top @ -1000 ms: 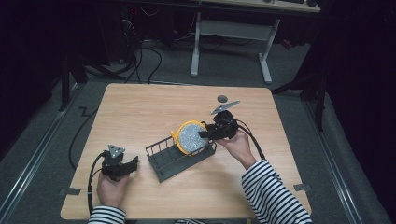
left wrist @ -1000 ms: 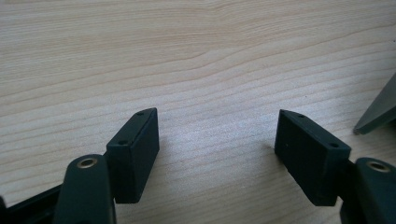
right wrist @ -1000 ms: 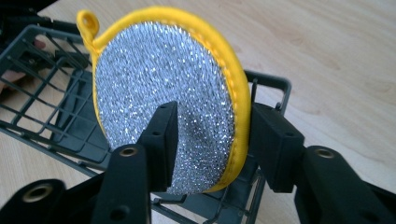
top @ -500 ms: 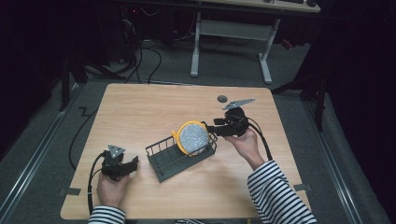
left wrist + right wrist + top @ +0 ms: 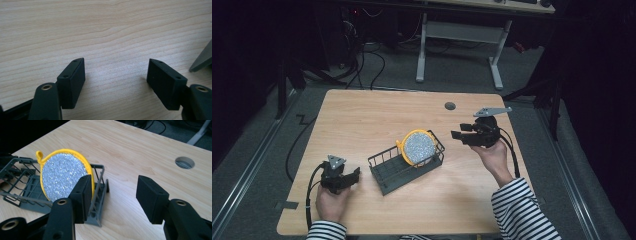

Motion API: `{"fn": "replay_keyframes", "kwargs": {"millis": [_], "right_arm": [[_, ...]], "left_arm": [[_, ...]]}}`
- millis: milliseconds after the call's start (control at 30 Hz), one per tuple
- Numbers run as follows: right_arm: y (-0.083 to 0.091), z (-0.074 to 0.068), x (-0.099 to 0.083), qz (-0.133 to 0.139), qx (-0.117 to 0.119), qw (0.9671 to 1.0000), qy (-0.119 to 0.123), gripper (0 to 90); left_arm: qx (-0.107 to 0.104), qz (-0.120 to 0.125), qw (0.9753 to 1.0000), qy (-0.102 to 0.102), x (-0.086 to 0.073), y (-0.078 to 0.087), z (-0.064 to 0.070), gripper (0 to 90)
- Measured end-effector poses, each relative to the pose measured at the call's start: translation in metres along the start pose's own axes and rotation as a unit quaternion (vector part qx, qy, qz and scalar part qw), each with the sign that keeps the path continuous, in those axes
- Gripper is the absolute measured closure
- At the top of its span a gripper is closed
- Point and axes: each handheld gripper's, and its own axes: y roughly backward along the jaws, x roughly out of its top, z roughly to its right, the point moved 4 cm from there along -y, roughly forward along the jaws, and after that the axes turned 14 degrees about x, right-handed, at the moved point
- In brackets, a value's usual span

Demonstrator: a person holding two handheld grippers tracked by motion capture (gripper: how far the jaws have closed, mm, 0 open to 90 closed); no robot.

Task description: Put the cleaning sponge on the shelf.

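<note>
A round silver pad with a yellow rim stands on edge in the right end of a dark wire basket at the table's middle. My right gripper is held above the table to the right of the basket, open, with nothing between its fingers and apart from the pad. At the front left my left gripper rests low over bare wood, open and empty, just left of the basket.
A round cable hole sits in the wooden table near the back right. A grey corner of the basket shows at the right edge of the left gripper view. Desk legs and cables lie on the floor beyond.
My right gripper has let go of the yellow-rimmed pad, opened and drawn back to the right. The pad now stands in the basket. The left gripper has not moved.
</note>
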Motion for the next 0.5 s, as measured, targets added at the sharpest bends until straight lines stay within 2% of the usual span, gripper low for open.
{"fn": "replay_keyframes", "kwargs": {"millis": [133,300,500], "right_arm": [[0.012,0.005,-0.009,0.002,-0.01,0.9999,-0.007,46.7],[0.025,0.009,-0.017,0.02,-0.013,0.9995,-0.018,46.7],[0.039,0.01,-0.021,0.03,-0.021,0.9991,-0.02,46.7]], "left_arm": [[0.0,0.0,1.0,0.0,0.0,0.0,0.0,31.8],[0.0,0.0,1.0,0.0,0.0,0.0,0.0,31.8],[0.0,0.0,1.0,0.0,0.0,0.0,0.0,31.8]]}}
